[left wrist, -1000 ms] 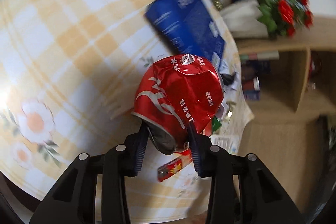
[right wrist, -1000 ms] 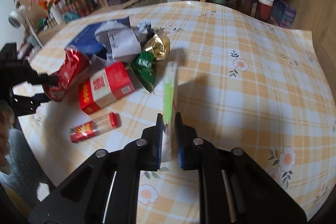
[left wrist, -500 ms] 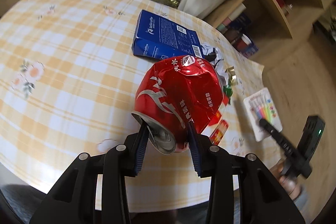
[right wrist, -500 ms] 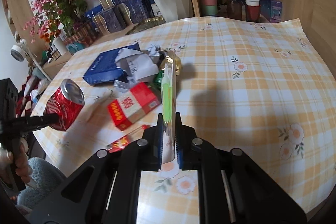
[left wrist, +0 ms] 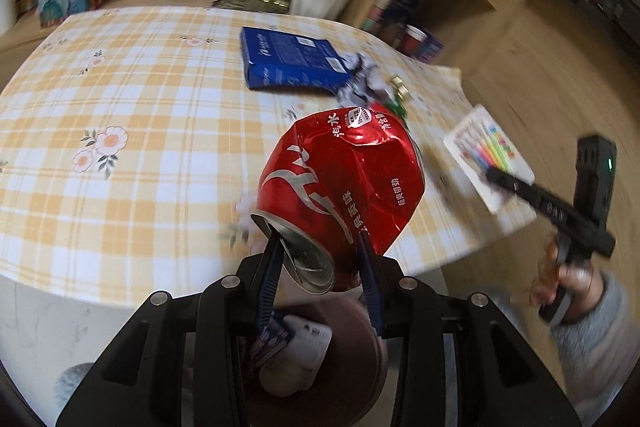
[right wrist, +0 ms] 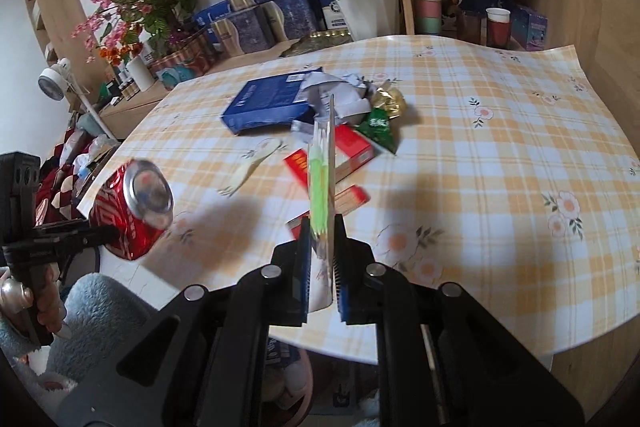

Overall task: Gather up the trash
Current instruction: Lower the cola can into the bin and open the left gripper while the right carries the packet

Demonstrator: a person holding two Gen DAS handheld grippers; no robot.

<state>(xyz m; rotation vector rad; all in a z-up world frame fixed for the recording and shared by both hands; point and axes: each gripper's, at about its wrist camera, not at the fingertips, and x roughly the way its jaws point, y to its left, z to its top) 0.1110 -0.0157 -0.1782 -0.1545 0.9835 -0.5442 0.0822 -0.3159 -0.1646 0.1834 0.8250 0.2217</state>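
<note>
1. Holding a crushed red can [left wrist: 340, 187], the left gripper [left wrist: 320, 275] is clamped on its top end, so the can's long axis sticks out forward past the fingertips.
2. The right gripper [right wrist: 323, 247] pinches a flat card of coloured sticks [right wrist: 322, 179] edge-on, nearly closed on it.
3. Looks like a brown bin [left wrist: 360, 355] sits right under the left gripper, off the bench [left wrist: 120, 187] edge, so that hand's closer for the drop.
4. Leftover trash, the blue box [right wrist: 268, 103] and red packet [right wrist: 352, 151], lies ahead of the right gripper.
</note>
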